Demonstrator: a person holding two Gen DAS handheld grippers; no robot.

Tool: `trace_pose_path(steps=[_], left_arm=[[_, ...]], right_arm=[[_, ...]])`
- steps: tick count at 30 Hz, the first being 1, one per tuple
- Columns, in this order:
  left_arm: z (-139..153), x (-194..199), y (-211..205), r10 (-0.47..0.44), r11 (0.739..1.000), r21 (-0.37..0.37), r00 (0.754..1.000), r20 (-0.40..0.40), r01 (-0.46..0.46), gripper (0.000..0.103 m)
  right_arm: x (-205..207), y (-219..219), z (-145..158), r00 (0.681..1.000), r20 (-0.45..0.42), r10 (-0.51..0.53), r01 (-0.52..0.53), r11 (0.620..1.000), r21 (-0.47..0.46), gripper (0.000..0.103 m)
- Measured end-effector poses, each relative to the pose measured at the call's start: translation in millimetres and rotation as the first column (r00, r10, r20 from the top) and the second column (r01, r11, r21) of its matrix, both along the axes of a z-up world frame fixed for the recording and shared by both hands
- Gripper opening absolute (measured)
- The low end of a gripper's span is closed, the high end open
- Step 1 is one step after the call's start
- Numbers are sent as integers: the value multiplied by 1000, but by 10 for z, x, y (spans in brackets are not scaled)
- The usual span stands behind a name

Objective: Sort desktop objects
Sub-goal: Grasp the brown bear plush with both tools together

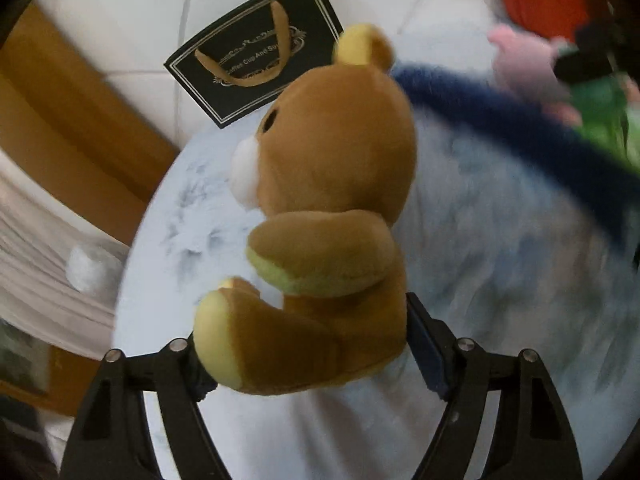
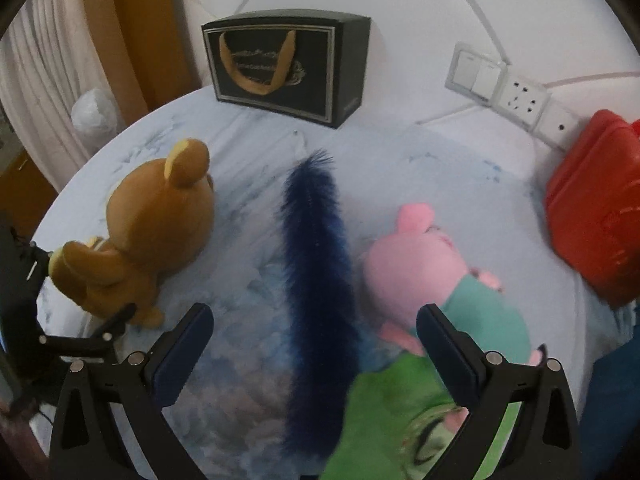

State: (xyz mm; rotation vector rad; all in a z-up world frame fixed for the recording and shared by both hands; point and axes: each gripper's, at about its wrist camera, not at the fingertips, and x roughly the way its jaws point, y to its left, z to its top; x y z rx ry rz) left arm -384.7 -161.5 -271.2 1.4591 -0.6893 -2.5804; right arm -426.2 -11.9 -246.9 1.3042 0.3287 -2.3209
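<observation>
The left tongs [image 1: 308, 360] straddle the bear [image 1: 320, 216] – jaws closing on its seat, grip not yet sure. The right tongs [image 2: 316, 344] gape empty over the blue feather [image 2: 316, 248], pig [image 2: 432, 276] just right. Nothing looks sorted yet. Only the right view shows the box's [image 2: 280, 64] depth and the red case [image 2: 596, 216].

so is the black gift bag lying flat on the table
No, the black gift bag stands upright at the far edge of the table, its printed front and gold handle facing the right wrist camera.
</observation>
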Motion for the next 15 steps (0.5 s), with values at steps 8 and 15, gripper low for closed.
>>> trace_pose_path(steps=[8,15], left_arm=[[79,265,-344,155,958,242,988,2,-151,78],[3,362,-459,266,911,324,964,14,-256,78]], right_arm=[[77,-447,236,991,-45,127,-130,989,-68,80],[-173,-1390,279,947,-101,304,-311,948,-65,71]])
